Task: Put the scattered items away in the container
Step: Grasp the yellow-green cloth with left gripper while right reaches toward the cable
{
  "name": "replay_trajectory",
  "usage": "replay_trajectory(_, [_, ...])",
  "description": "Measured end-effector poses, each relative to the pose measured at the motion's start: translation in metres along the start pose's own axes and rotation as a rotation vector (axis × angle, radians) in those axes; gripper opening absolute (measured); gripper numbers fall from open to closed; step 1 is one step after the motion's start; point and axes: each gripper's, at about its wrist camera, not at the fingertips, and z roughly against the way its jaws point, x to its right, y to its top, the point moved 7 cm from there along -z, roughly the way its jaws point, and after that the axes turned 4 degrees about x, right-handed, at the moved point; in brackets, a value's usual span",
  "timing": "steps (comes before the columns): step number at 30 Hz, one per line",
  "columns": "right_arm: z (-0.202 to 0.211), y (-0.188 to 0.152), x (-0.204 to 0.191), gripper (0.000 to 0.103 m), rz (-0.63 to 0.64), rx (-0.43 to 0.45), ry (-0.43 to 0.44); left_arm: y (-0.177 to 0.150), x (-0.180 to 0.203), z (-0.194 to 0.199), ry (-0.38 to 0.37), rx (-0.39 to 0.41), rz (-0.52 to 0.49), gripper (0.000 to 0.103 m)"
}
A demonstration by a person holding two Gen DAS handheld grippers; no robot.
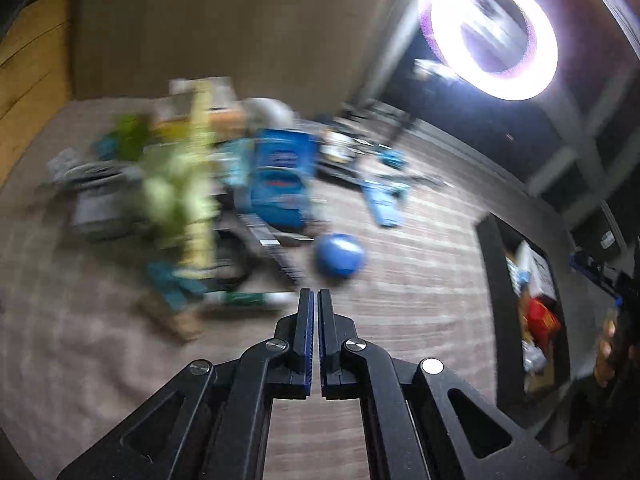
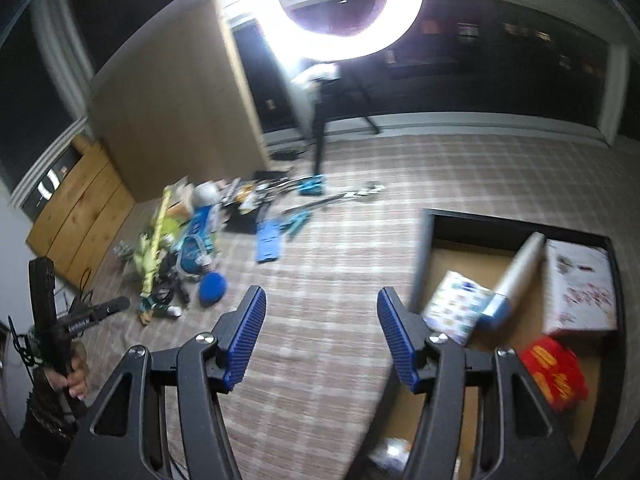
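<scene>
Over the checked carpet [image 2: 320,280], your left gripper [image 1: 314,304] had its fingers closed on nothing, your right gripper [image 2: 320,312] spread wide and empty. The blurred toy pile [image 1: 192,192], apparently with a blue ball [image 1: 340,255], lay left of the dark container [image 2: 432,248].

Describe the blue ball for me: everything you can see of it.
The ball is round, plain blue and smooth with a slight sheen, perhaps rubber or plastic. It rests on the checked carpet at the near edge of the toy pile, close against it; blur hides whether they touch. No gripper is on it. It lies outside the box.
</scene>
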Motion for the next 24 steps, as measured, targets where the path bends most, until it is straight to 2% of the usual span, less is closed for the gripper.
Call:
replay_trajectory(4, [-0.027,0.007,-0.039,0.057,0.067,-0.025,0.063,0.005,-0.049,0.025,0.076,0.04,0.062,0.002])
replay_trajectory(6, [-0.039,0.012,-0.058,0.057,0.103,-0.028,0.09,0.013,-0.064,0.034,0.094,0.065,0.073,0.007])
replay_trajectory(8, [-0.057,0.018,-0.081,0.057,0.14,-0.032,0.11,0.022,-0.073,0.038,0.104,0.082,0.068,0.016])
replay_trajectory(10, [-0.077,0.021,-0.105,0.057,0.179,-0.048,0.138,0.031,-0.079,0.038,0.109,0.097,0.058,0.019])
replay_trajectory(16, [-0.143,0.02,-0.157,0.057,0.277,-0.115,0.137,0.052,-0.088,0.007,0.059,0.065,0.052,0.02])
replay_trajectory(21, [-0.189,0.019,-0.176,0.05,0.306,-0.17,0.147,0.058,-0.097,-0.033,0.086,0.026,0.059,0.02])
replay_trajectory(24, [-0.215,0.017,-0.181,0.049,0.314,-0.209,0.149,0.06,-0.105,-0.049,0.1,0.006,0.07,0.02])
